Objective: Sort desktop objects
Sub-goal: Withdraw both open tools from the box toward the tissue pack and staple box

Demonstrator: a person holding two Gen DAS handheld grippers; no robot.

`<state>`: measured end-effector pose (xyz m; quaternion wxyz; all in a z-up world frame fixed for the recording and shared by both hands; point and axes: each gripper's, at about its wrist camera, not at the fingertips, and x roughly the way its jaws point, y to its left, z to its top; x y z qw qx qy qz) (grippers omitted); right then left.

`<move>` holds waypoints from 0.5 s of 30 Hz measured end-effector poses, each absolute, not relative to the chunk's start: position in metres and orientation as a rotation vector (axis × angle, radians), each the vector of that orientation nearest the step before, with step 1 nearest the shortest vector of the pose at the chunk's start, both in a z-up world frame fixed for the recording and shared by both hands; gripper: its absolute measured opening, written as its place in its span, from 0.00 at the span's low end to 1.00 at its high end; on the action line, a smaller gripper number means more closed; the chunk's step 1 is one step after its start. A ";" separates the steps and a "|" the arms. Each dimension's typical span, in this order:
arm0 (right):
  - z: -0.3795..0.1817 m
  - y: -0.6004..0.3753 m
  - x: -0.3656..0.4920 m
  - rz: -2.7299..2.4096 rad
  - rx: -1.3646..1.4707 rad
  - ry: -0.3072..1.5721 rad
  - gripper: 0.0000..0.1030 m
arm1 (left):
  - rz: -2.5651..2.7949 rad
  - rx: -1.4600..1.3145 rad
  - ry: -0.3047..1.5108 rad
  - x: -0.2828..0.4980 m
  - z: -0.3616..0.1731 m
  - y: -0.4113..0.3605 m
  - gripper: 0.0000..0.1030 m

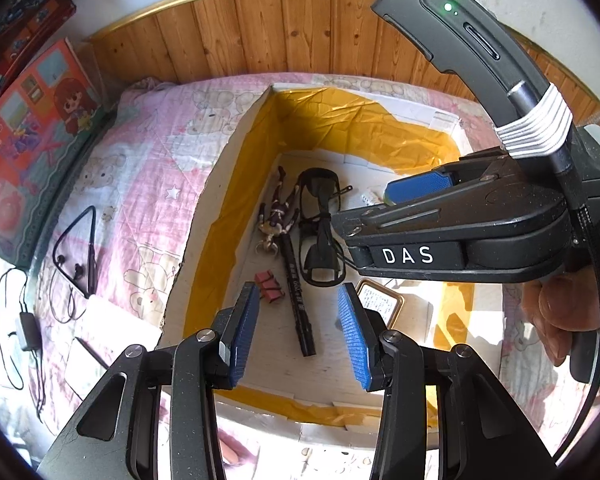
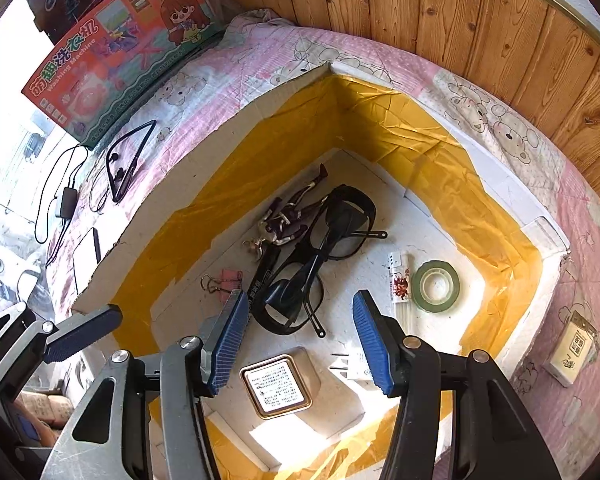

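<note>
Two grippers hang over a white foam box (image 2: 512, 184) lined with yellow tape, which sits on a pink bear-print quilt (image 2: 260, 52) against a wood-panelled wall. The left gripper (image 1: 298, 334) has its blue fingers (image 1: 244, 332) spread apart with nothing between them. The right gripper (image 2: 306, 340) is likewise parted and empty, and shows in the left view as a black body marked DAS (image 1: 452, 236).

Inside the box lie black glasses (image 2: 320, 256), a small figurine (image 2: 288, 216), a black pen (image 1: 298, 304) running under them, a pink binder clip (image 2: 224, 280), a green tape roll (image 2: 436, 286), a white lighter (image 2: 400, 284), a gold-rimmed tin (image 2: 276, 384) and a white plug (image 2: 352, 362). The tin sits just below the right gripper's fingers (image 2: 228, 340), between them in the view.

Outside the box, on the quilt, rest neckband earphones (image 2: 128, 160), a dark cabled charger (image 2: 66, 202), a toy carton (image 2: 116, 52) and a small cream pack (image 2: 576, 350).
</note>
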<state>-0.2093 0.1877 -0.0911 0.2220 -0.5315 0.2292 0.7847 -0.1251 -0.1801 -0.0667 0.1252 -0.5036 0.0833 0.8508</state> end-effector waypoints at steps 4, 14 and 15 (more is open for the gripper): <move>-0.085 0.184 -0.201 2.172 -1.468 0.608 0.55 | 2.484 -1.449 0.243 -0.122 -0.061 -0.175 0.42; -0.060 0.178 -0.166 2.204 -1.398 0.567 0.58 | 2.514 -1.372 0.234 -0.112 -0.045 -0.164 0.42; -0.058 0.177 -0.162 2.211 -1.386 0.566 0.58 | 2.519 -1.366 0.232 -0.111 -0.044 -0.163 0.42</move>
